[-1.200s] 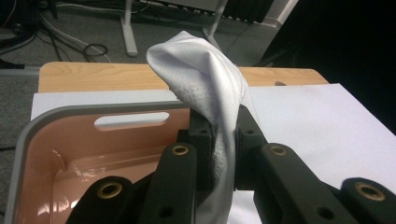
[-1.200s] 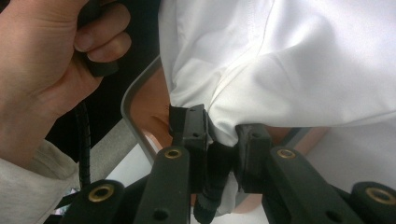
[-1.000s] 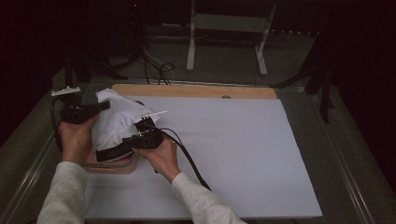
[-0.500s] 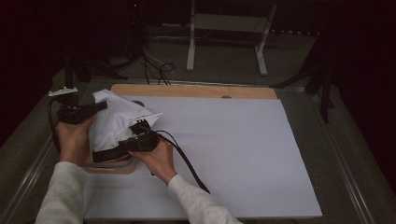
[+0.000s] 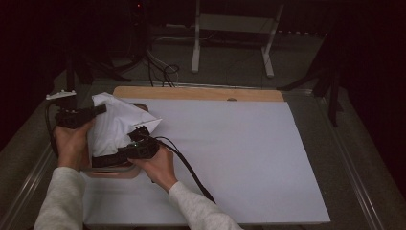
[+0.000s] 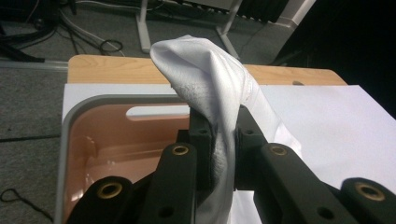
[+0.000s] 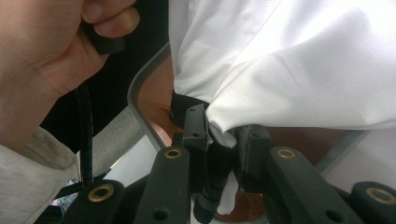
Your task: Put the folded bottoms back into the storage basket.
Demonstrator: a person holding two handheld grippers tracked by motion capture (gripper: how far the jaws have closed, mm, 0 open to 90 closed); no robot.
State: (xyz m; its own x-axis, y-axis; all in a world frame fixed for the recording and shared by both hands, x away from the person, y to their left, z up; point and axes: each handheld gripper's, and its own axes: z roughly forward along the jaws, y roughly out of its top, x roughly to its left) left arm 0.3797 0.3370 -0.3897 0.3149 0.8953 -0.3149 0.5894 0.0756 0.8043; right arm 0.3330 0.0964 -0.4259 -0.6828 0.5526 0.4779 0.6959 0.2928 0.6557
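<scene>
A white cloth (image 5: 117, 125) is held up over a pink tub with a grey rim (image 5: 111, 167) at the table's left side. My left gripper (image 5: 98, 110) is shut on the cloth's upper left part; in the left gripper view the cloth (image 6: 212, 88) is pinched between the black jaws and rises above them, with the tub (image 6: 93, 140) below. My right gripper (image 5: 103, 160) is shut on the cloth's lower edge just above the tub's near rim. In the right gripper view the cloth (image 7: 289, 65) bunches between the jaws, with the tub's rim (image 7: 140, 100) behind.
A large white sheet (image 5: 230, 158) covers the table, with a wooden board (image 5: 201, 93) along its far edge. A metal stand (image 5: 230, 38) and cables (image 5: 163, 72) lie on the floor beyond. The other hand (image 7: 51, 51) shows at the left of the right gripper view.
Both grippers have shifted the cloth slightly left and down toward the tub. The right gripper has dropped lower, near the tub's near rim.
</scene>
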